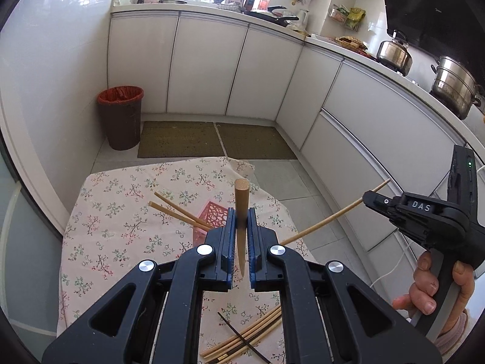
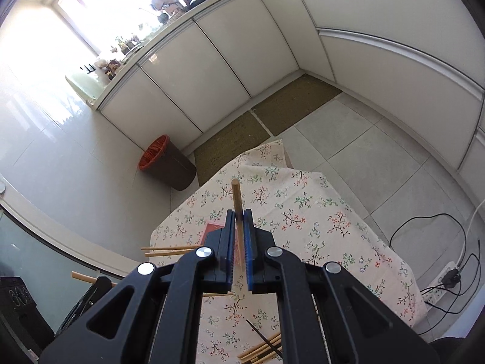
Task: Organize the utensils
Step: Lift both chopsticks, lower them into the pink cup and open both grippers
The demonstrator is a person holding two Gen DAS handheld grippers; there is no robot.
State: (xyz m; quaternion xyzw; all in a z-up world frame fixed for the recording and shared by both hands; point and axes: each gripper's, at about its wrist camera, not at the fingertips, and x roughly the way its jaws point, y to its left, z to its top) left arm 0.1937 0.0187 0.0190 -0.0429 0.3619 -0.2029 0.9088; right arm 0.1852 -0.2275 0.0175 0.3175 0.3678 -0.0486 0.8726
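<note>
My left gripper is shut on a light wooden chopstick that points away, above the floral-cloth table. At the right, a hand holds my right gripper, shut on another chopstick slanting down to the left. In the right wrist view that gripper clamps its chopstick upright between blue pads. A pink basket behind the left fingers holds two chopsticks; they also show as two chopsticks. Several loose chopsticks lie near the front edge. The left gripper shows at lower left.
A brown bin with a red liner stands by the wall beyond the table. Two green mats lie before white cabinets. Steel pots sit on the counter at right. A power strip and cables lie on the floor right of the table.
</note>
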